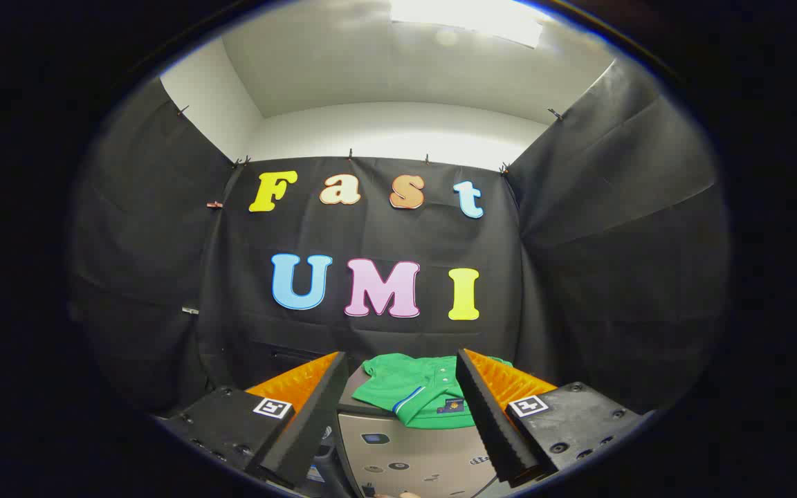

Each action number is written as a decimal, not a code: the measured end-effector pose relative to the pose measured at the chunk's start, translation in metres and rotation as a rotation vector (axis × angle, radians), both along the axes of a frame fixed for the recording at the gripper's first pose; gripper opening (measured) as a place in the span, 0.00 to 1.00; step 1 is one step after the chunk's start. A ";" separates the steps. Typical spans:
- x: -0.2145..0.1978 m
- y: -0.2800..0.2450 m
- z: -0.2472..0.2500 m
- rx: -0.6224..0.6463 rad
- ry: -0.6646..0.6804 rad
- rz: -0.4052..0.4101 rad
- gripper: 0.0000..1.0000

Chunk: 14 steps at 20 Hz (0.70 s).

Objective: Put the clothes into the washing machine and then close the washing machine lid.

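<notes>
While the gripper (402, 398) hangs with fingers spread apart and empty, the green polo shirt (416, 394) lies folded on the washing machine (412, 449) top, at its front edge, just ahead. A shallow pinch could shed it.

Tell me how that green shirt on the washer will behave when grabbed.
The green polo shirt lies folded and draped on the washing machine, so likely floppy, light, unfolding when lifted. Tool open, fingers apart before it.
</notes>
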<state>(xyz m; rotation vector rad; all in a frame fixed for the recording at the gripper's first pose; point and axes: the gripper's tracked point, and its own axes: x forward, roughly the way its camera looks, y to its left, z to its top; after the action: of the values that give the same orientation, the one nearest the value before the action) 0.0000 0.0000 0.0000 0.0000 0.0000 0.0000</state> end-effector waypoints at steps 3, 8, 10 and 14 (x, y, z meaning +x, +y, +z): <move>0.000 -0.001 -0.003 -0.004 0.012 -0.001 0.98; 0.003 -0.004 -0.004 -0.002 0.023 -0.009 0.98; 0.002 -0.006 -0.006 0.000 0.028 -0.013 0.98; 0.005 -0.008 -0.009 0.000 0.049 -0.015 0.98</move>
<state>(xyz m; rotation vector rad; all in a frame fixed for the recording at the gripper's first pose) 0.0052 -0.0075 -0.0093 0.0001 0.0494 -0.0150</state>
